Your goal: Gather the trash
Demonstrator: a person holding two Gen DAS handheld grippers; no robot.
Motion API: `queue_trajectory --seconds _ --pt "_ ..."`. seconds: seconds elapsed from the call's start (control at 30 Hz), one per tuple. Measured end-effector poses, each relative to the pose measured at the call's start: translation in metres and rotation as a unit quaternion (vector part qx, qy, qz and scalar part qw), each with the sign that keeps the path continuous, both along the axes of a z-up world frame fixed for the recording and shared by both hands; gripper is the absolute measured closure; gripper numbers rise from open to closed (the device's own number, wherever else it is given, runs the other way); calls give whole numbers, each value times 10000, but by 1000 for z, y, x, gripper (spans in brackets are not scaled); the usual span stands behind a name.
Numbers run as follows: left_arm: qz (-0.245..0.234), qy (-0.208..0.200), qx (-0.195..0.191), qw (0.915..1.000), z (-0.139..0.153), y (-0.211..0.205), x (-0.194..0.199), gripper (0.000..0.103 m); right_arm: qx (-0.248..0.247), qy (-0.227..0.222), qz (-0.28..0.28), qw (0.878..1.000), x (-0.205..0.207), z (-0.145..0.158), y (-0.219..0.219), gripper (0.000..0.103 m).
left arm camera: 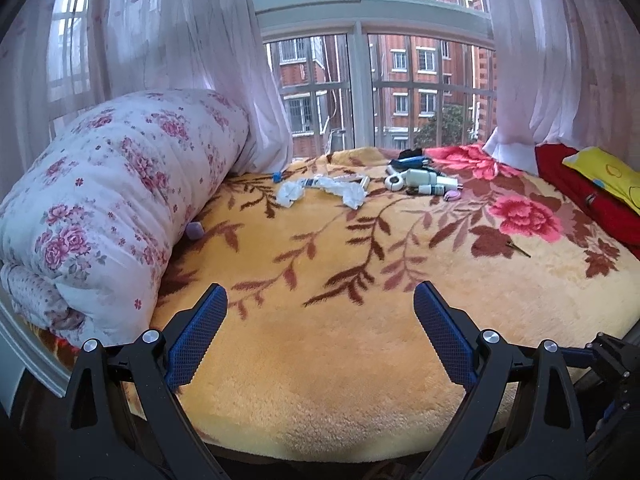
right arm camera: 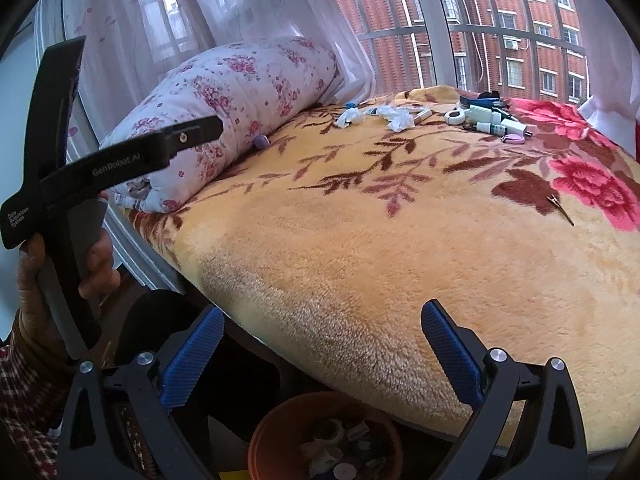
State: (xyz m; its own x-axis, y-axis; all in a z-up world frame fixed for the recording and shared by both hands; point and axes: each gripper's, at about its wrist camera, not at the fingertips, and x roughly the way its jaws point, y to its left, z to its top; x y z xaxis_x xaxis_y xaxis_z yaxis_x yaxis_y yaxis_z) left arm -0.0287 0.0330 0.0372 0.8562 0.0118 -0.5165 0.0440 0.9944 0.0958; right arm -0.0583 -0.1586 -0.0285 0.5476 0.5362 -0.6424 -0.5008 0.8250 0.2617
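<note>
Nearest, in the right wrist view: right gripper spread wide, nothing between its blue fingers, poised over the near edge of the bed. Directly below, an orange bin on the floor, already holding scraps, probably parked there for easy drops. At the left edge of that view, the left gripper's handle, gripped by the person's hand. Left gripper likewise wide open and empty, aimed along the yellow floral blanket. Further on, a rolled floral quilt pushed against the curtain. Farthest, near the window: crumpled white tissues, the likely trash, well apart from both grippers, just beside a cluster of small bottles.
</note>
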Motion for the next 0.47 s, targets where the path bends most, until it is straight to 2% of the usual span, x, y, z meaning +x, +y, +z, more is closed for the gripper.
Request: queue_trajectory --seconds 0.23,0.47 --pt "44 -38 33 10000 1 0 -1 11 20 20 -10 10000 0 -1 -1 5" --pt "53 152 -102 9998 -2 4 5 11 54 -7 -74 10000 0 0 -5 5"
